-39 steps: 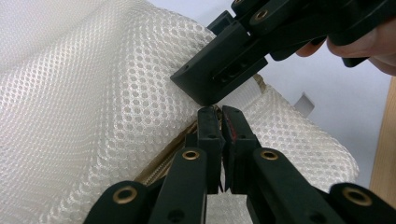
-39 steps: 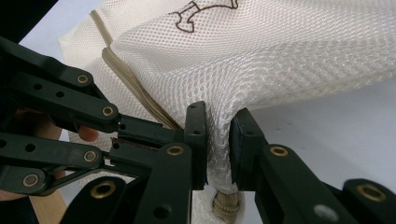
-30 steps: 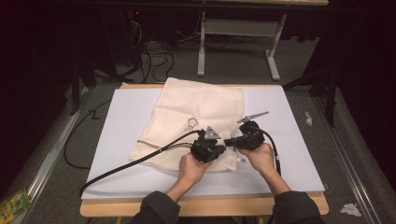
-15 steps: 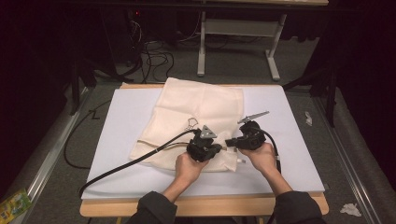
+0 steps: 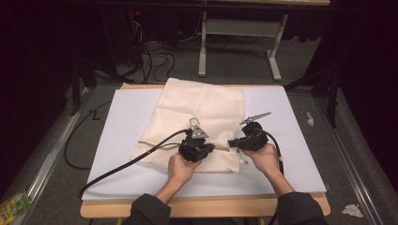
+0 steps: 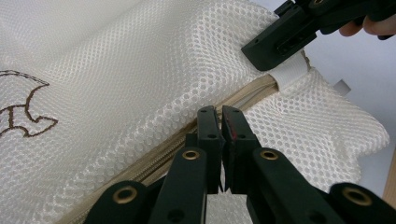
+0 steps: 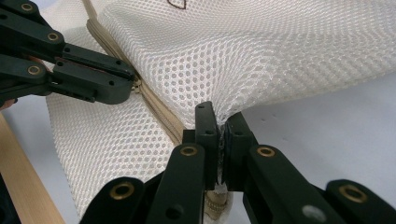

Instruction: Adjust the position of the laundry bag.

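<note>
A cream mesh laundry bag (image 5: 202,108) lies flat on the white table top (image 5: 122,126), with a beige zipper (image 6: 161,151) running along its near edge. My left gripper (image 5: 215,146) is shut on the zipper; in the right gripper view its jaws meet at what looks like the small metal slider (image 7: 136,83). My right gripper (image 5: 233,142) is shut on the bag's end, pinching the mesh (image 7: 261,56) and a white fabric tab (image 6: 292,74) beside the zipper's end. The two grippers face each other, a short gap apart. A brown embroidered mark (image 6: 23,107) shows on the mesh.
The table's wooden front edge (image 5: 211,206) runs just behind the person's hands. A black cable (image 5: 126,164) trails left from the left gripper across the table. Cables (image 5: 155,56) and a white desk frame (image 5: 234,28) lie beyond the far edge.
My left gripper has slid to the left along the zipper, widening the gap to the right gripper. The right gripper has held its place on the bag's end.
</note>
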Demonstrator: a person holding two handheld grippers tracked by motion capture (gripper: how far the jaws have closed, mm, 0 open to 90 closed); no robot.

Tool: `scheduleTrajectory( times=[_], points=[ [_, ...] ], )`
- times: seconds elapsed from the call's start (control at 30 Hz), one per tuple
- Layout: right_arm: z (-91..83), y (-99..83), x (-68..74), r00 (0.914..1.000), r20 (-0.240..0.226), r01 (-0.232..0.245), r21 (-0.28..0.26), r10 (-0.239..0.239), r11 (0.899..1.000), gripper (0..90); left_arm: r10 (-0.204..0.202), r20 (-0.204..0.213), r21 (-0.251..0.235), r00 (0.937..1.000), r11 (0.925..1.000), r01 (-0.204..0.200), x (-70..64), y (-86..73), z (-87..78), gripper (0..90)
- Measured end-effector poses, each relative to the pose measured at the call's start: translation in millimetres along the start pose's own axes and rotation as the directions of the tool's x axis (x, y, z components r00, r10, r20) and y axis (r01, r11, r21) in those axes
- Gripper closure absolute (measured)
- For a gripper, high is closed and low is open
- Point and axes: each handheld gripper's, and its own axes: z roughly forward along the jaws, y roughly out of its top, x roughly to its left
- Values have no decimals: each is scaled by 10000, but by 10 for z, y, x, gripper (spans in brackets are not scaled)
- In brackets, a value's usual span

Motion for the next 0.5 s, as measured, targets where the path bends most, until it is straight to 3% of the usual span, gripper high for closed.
scheduleTrajectory(
  times=[0.5],
  points=[
    [-16,-20,-41,9995,313,62,2,-62,10000,887,-333,-340,-170,9989,9993,328,151,-70,-153,875]
  ],
)
